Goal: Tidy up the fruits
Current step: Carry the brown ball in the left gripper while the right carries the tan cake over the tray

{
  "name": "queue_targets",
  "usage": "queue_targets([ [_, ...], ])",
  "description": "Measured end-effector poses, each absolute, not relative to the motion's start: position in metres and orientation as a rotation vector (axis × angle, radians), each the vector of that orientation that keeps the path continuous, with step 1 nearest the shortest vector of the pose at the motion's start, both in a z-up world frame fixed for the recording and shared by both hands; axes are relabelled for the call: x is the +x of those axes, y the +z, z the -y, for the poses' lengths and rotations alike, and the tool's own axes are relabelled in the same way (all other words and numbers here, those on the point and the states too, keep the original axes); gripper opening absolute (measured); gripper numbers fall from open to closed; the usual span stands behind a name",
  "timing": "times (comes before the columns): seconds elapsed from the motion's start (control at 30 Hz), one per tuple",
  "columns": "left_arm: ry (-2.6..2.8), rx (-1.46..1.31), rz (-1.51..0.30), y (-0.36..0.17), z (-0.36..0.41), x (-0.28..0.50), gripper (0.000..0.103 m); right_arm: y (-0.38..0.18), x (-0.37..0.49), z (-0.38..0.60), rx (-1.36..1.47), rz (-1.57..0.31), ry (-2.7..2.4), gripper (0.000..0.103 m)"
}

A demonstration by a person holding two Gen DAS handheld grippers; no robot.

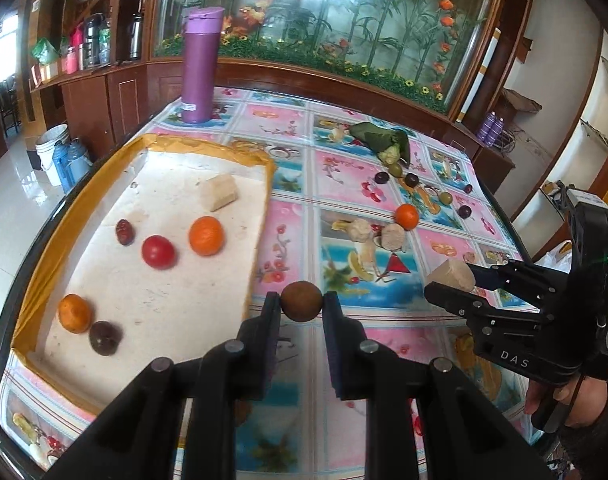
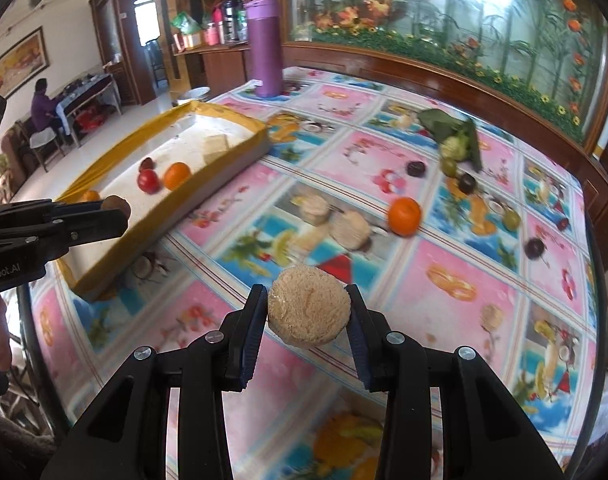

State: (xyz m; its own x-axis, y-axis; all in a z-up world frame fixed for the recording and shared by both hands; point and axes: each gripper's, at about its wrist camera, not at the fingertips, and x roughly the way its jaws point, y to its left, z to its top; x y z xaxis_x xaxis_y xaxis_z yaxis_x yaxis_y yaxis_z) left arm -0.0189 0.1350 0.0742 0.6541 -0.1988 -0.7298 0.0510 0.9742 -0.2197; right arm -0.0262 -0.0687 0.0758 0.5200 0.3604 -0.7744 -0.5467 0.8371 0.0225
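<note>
Each camera sits just behind its own fingers and looks forward and steeply down over the counter [image 1: 343,184], near its cloth. The left wrist view faces the yellow-rimmed tray [image 1: 208,148] at near left. The right wrist view stands further right. Both share that tray, the purple flask [image 2: 266,48] and the far glass panel [image 2: 443,12].

Dark fruit [image 2: 535,247] blurred, perhaps plum.

Three round orange tangerines [image 1: 206,236], one glossy red tomato [image 1: 158,251], four pale cut cane chunks [image 1: 219,193], one tall purple flask [image 1: 198,65].
</note>
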Motion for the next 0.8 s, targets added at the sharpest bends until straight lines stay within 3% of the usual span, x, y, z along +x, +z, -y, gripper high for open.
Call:
queue_targets([
  [0.8,0.073,-0.200,-0.912,0.041,-0.265,0.021,0.024,0.075,0.006,-0.111,-0.320,-0.885,0.826,0.037],
])
